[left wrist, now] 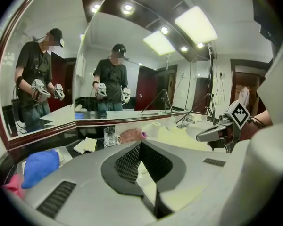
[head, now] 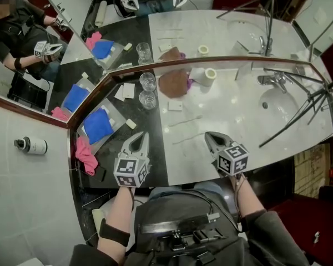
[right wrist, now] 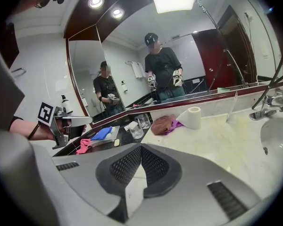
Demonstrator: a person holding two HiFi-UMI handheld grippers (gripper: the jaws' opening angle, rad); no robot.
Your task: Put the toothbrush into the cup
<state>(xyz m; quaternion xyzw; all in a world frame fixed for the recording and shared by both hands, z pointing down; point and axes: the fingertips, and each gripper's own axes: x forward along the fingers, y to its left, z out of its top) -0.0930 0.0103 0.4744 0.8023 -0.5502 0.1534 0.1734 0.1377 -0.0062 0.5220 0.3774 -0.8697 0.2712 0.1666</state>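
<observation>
Head view, clock directions as seen there.

- Left tool [head: 139, 135]: jaws fully together, nothing between them. It is held above the bench [head: 233, 110] near its front edge, over the dark strip.
- Right tool [head: 208, 135]: jaws also pressed together and empty, above the pale stone.
- Toothbrush [head: 188, 139]: lies flat on the pale top at 9 o'clock of the right tool, near its tip, between the two tools. Neither tool touches it.
- A second thin pale stick [head: 184, 121] lies at 11 o'clock of the right tool. Both are too thin to make out properly, so which one is really the brush is my best reading.
- Front cup [head: 148, 99]: clear glass, upright, empty, at 12 o'clock of the left tool and well apart from it.
- Rear cup [head: 147, 81]: just behind the front cup, close to the mirror [head: 222, 32].
- Brown cloth [head: 173, 83]: at 3 o'clock of the rear cup.
- Paper roll [head: 210, 76]: just beyond the cloth.
- Blue cloth [head: 97, 125]: at 9 o'clock of the left tool.
- Pink cloth [head: 86, 155]: at 8 o'clock of the left tool.
- Sink [head: 283, 101]: at 2 o'clock of the right tool.
</observation>
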